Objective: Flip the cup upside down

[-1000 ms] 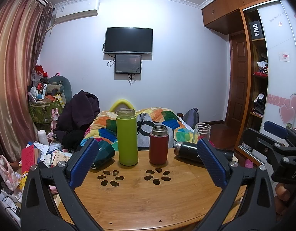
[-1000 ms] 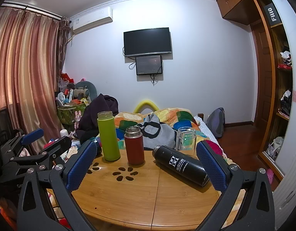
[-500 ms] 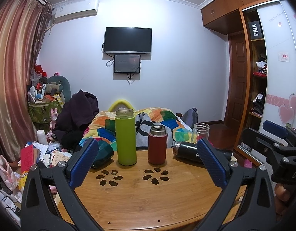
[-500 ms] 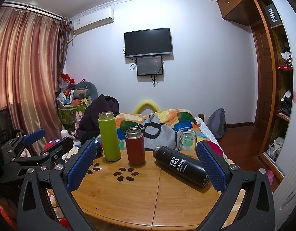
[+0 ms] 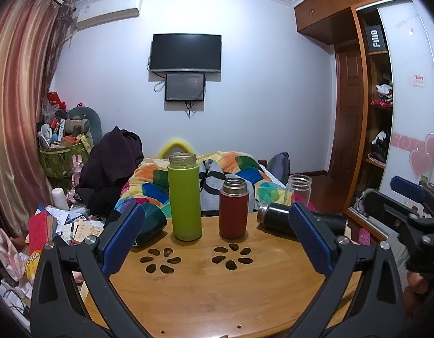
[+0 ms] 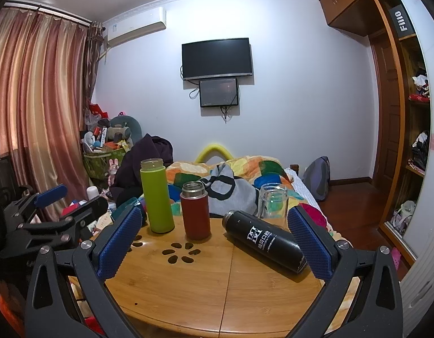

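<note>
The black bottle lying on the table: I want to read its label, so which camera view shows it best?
The right wrist view: the black bottle lies in full sight with its white label facing the camera. In the left wrist view only its neck end shows clearly; the left gripper has one finger across its body.

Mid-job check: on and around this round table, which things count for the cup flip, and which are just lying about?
For the job:
green cup, upright, mouth open
red cup, upright, mouth open
glass jar, upright
black flask, lying on its side
left gripper, open
right gripper, open

Lying about:
wooden table
patchwork blanket
dark jacket
</note>
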A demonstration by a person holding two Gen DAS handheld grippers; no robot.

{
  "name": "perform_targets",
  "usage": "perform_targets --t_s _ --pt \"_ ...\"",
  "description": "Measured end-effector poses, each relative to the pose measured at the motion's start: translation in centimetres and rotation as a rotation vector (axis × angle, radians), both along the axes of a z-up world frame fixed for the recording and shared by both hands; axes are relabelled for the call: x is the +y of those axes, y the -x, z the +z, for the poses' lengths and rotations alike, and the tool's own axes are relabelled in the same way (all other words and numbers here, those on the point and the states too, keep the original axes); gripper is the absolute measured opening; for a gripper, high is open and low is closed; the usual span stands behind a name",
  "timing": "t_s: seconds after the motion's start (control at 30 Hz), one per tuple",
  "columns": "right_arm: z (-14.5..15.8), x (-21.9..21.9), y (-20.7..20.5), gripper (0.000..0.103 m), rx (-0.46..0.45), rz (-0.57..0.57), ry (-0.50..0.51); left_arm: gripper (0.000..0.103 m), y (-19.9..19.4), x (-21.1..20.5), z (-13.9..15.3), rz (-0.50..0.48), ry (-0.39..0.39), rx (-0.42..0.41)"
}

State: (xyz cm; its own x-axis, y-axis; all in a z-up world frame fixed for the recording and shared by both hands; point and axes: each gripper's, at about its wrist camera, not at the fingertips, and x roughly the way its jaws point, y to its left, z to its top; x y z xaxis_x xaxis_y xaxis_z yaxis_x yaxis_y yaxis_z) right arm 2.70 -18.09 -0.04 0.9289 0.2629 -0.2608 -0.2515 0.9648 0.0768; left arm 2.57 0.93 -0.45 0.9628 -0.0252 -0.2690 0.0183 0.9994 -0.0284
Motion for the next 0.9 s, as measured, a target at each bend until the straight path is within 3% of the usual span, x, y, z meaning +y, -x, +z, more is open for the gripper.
perform_targets --t_s 0.13,0.3,0.47,0.67,0.7,0.77,0.87,0.9 --pt "-0.7 -0.5 -1.1 0.103 0.032 -0.013 -0.003 0.103 -4.7 1.6 -0.8 0.006 0.000 0.071" --pt "-1.8 -1.7 -2.4 0.103 0.071 -0.034 -0.013 0.103 -13.5 4.6 -2.8 0.056 0.030 0.215" --pt "-3.1 -2.2 -3.5 0.103 0.113 -0.054 -0.001 0.103 -19.1 5.6 -4.5 0.086 0.033 0.272" --pt "-4.4 -2.8 -4.9 0.103 0.164 -0.055 -0.003 0.103 -23.0 6.1 -5.8 0.105 0.055 0.316" --pt "-4.6 -2.9 -5.0 0.103 0.171 -0.055 -0.003 0.101 -23.3 6.3 -5.9 0.103 0.067 0.318" --pt "-4.9 -3.0 -5.2 0.103 0.184 -0.057 -0.001 0.080 -23.8 6.4 -6.1 0.094 0.085 0.330" --pt "-5.3 -3.1 -5.6 0.103 0.205 -0.057 -0.005 0.064 -24.4 6.4 -6.4 0.067 0.111 0.353" --pt "-5.4 -3.2 -5.6 0.103 0.210 -0.055 -0.008 0.064 -24.3 6.3 -6.4 0.064 0.112 0.350"
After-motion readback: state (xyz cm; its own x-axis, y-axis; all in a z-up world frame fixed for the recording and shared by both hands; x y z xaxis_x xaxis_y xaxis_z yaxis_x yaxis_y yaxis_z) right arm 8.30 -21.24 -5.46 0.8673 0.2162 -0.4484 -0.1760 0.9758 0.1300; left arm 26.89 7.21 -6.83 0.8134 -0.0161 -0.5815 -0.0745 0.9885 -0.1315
